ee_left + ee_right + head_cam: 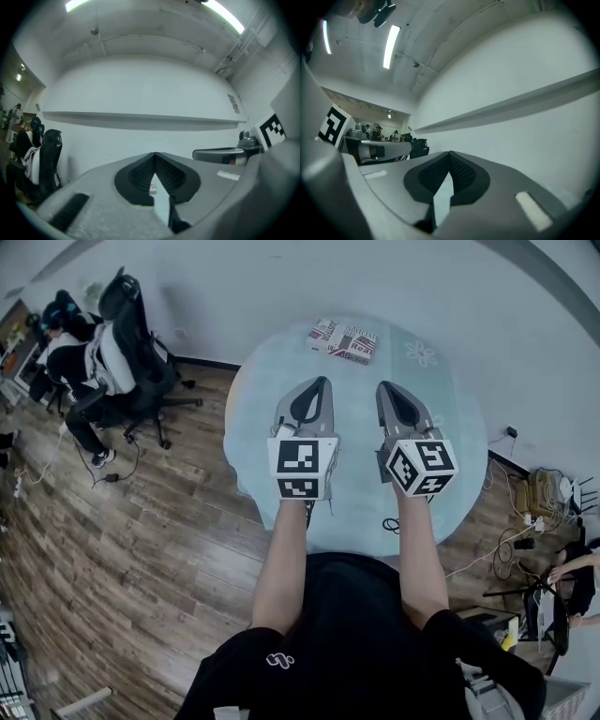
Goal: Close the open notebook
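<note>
Two tools hover side by side above the table point(450, 427): the left hand-held gripper point(321, 383) and the right hand-held gripper point(383, 388). Each has its jaws pressed together with nothing between them. Their own views confirm it, since the ribbed black pads meet at the tip on the left point(154, 154) and on the right point(450, 153), and both point out level at a pale wall.

The notebook point(343, 339) lies flat at the far edge of the table, well apart from both tips. It is a flat rectangle whose top face is printed in red, white and black. From here it looks closed, with no spread of pages showing, so the closing step seems done. If anything is left, the next move is probably only a check of the cover, or setting the tools down.

The table is round and covered in a smooth, pale blue-green cloth with a faint flower motif. The gripper bodies are matte grey plastic, wedge-shaped, and each carries a cube of black-and-white square markers. The floor is dark wood plank.
</note>
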